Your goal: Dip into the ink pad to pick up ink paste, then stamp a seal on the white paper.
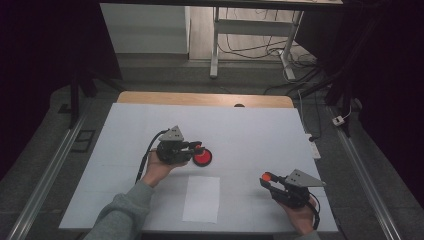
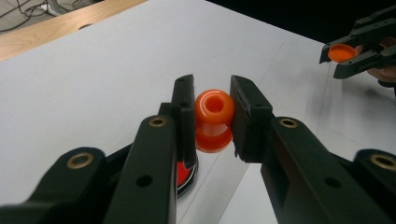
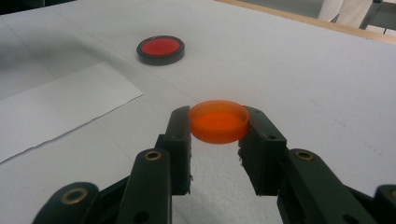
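Note:
My left gripper (image 1: 198, 146) is shut on a small orange knob-shaped piece (image 2: 214, 116), which sits squeezed between the two black jaws. Just below it, a red disc in a black rim (image 1: 203, 158) lies flat on the white table top (image 1: 250, 125); part of the red disc (image 2: 185, 175) peeks out under the left jaw. My right gripper (image 1: 267, 179) hovers near the front right of the table, shut on a shallow orange cap (image 3: 218, 122) with its hollow side up. From the left gripper view, the right gripper (image 2: 346, 57) and its cap (image 2: 341, 52) show at the upper right.
A white sheet of paper (image 1: 201, 198) lies flat on the table between the two hands, near the front edge. A wooden strip (image 1: 200, 98) runs along the table's far edge. Beyond it are desk legs and cables on the floor.

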`<state>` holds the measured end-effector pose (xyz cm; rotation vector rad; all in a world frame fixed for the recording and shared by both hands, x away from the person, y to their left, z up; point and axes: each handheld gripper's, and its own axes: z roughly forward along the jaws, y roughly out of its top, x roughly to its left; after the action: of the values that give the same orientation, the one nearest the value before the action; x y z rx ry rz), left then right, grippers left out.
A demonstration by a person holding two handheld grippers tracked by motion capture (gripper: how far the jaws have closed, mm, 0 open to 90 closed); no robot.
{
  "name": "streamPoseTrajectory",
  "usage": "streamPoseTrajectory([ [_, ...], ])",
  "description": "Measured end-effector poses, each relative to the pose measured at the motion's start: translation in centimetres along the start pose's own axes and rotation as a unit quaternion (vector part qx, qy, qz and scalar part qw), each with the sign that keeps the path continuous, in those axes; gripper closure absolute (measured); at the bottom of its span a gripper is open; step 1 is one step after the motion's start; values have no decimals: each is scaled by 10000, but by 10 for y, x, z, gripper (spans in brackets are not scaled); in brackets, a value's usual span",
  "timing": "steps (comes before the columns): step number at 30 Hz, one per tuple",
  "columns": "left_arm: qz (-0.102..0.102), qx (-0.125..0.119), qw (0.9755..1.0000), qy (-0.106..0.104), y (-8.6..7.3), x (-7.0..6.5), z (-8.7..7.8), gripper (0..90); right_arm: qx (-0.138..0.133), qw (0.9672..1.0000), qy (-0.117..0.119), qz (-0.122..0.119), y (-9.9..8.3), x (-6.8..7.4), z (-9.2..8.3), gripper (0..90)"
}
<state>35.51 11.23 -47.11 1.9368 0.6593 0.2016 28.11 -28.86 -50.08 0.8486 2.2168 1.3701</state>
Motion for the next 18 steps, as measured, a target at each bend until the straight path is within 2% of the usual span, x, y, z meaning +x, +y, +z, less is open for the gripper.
streamPoseTrajectory([
  [6,61,-40,10000,-58,0,-2,-5,720,11,10000,-3,-7,1,0,1,647],
  [18,237,26,9991,-354,-2,-13,-6,719,13,10000,1,-10,0,-1,1,647],
])
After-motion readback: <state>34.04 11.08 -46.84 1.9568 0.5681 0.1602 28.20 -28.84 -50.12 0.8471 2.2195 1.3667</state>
